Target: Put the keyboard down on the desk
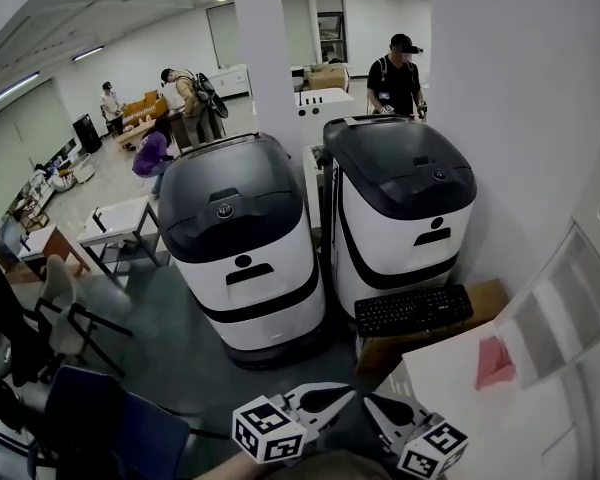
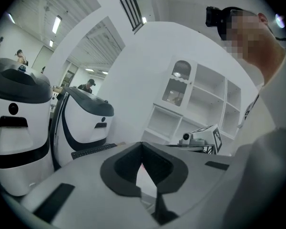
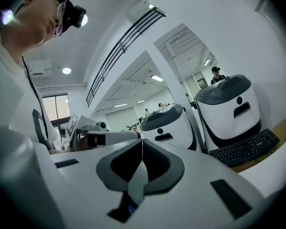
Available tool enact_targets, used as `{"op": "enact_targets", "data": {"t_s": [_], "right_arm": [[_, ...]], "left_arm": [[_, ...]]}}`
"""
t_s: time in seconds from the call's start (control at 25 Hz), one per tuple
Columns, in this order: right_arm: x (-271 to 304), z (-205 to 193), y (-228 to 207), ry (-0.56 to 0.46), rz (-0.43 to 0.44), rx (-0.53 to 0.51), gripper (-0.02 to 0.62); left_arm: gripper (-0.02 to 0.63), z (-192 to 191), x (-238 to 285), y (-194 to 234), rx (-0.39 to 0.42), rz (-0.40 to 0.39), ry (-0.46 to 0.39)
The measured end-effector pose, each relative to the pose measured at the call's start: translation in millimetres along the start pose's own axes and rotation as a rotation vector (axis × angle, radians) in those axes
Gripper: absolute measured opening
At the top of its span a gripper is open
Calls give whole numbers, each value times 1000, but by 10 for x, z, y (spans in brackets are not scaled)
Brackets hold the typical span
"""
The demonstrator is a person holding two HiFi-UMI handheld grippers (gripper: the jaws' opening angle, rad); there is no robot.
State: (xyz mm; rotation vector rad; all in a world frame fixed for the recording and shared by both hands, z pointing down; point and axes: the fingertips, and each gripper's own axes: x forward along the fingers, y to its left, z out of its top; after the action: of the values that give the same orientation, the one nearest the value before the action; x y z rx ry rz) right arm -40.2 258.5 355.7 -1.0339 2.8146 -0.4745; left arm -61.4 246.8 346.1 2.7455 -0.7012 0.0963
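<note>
A black keyboard (image 1: 413, 310) lies on a brown cardboard box (image 1: 485, 298) beside the white desk (image 1: 450, 388), in front of the right-hand white and black machine. It also shows in the left gripper view as the keyboard (image 2: 93, 150) and in the right gripper view as the keyboard (image 3: 244, 148). My left gripper (image 1: 330, 400) and right gripper (image 1: 380, 408) sit close together at the bottom edge of the head view, well short of the keyboard. Both are shut with nothing between their jaws, as the left gripper (image 2: 142, 144) and right gripper (image 3: 142, 142) show.
Two large white and black machines (image 1: 242, 238) (image 1: 400, 203) stand side by side behind the keyboard. A pink object (image 1: 493, 361) lies on the desk by a white shelf unit (image 1: 570, 303). Chairs (image 1: 100, 418) stand at the lower left. Several people are in the far room.
</note>
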Motion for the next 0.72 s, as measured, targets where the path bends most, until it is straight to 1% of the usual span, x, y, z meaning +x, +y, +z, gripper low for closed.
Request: {"op": "enact_targets", "data": {"t_s": [0.28,0.44,0.48,0.56,0.64,0.72], "right_arm": [[-155,-49,-171,44,70,2,26],[-175,52,-264,64,92,-5,26],[-194,55,-273,66,90,-3,26],[-234,13,-296,78,79,12,26],[-270,-36,-349,91,51,23,26],[-308,-48,-436,87,11,32,26]], "left_arm": [[11,21,147,-95,16,86,-30],[11,147,224,-36,80,125,-33],[11,171,216,21,96,145,-30],[11,195,178,194,130,213,-17],[11,195,166,363,165,272,5],[11,203,214,444,173,266,11]]}}
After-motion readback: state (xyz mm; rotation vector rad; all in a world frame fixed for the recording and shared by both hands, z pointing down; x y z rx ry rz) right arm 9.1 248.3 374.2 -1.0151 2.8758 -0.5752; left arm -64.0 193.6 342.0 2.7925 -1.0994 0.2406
